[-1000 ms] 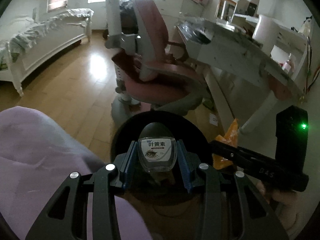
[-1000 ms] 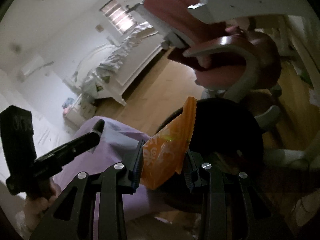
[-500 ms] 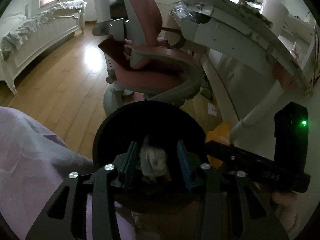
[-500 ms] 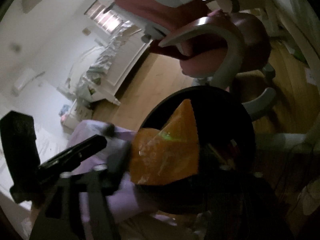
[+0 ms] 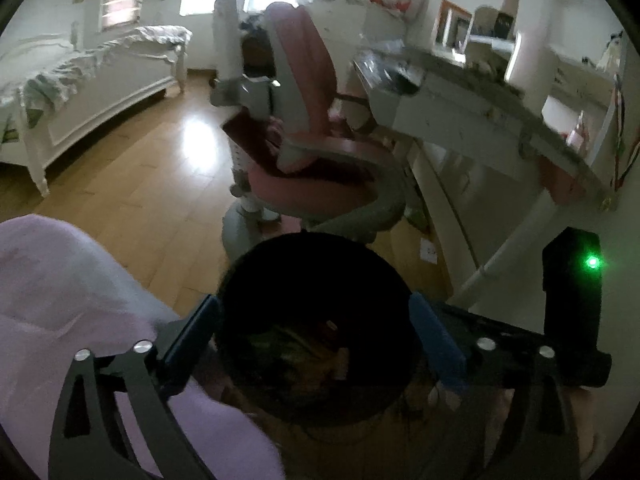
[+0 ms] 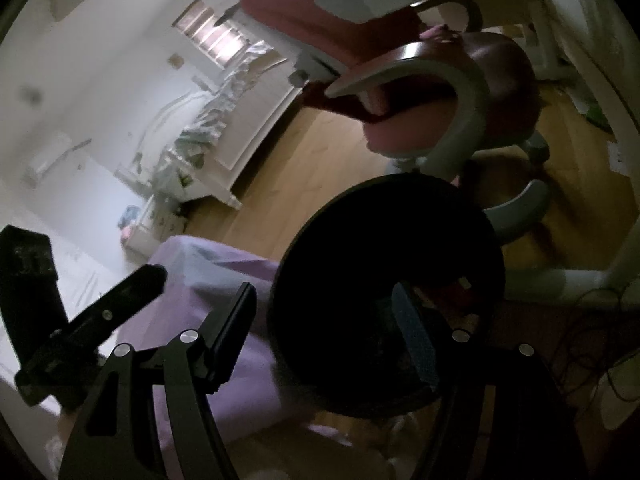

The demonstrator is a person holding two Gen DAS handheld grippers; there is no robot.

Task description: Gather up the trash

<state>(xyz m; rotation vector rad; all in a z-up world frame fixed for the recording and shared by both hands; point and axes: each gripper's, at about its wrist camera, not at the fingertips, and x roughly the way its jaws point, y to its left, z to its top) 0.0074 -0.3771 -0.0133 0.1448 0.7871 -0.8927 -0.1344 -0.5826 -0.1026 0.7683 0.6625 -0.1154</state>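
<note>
A round black trash bin [image 5: 256,276] stands on the wooden floor, with dim scraps of trash [image 5: 296,352] lying inside it. My left gripper [image 5: 312,340] is open and empty, its blue-padded jaws spread wide over the bin's mouth. In the right wrist view the same bin [image 6: 360,216] fills the centre. My right gripper [image 6: 324,340] is open and empty above the bin's near rim. The left gripper's black body [image 6: 80,328] shows at the left of that view.
A pink and grey desk chair [image 5: 320,148] stands just behind the bin. A white desk [image 5: 480,120] runs along the right. A purple cloth [image 5: 80,320] lies at the bin's left. A white bed [image 5: 80,92] stands far left.
The left gripper opened and let go of the small eye-drop bottle. The right gripper opened and let go of the orange wrapper. Both items are out of the jaws now.
</note>
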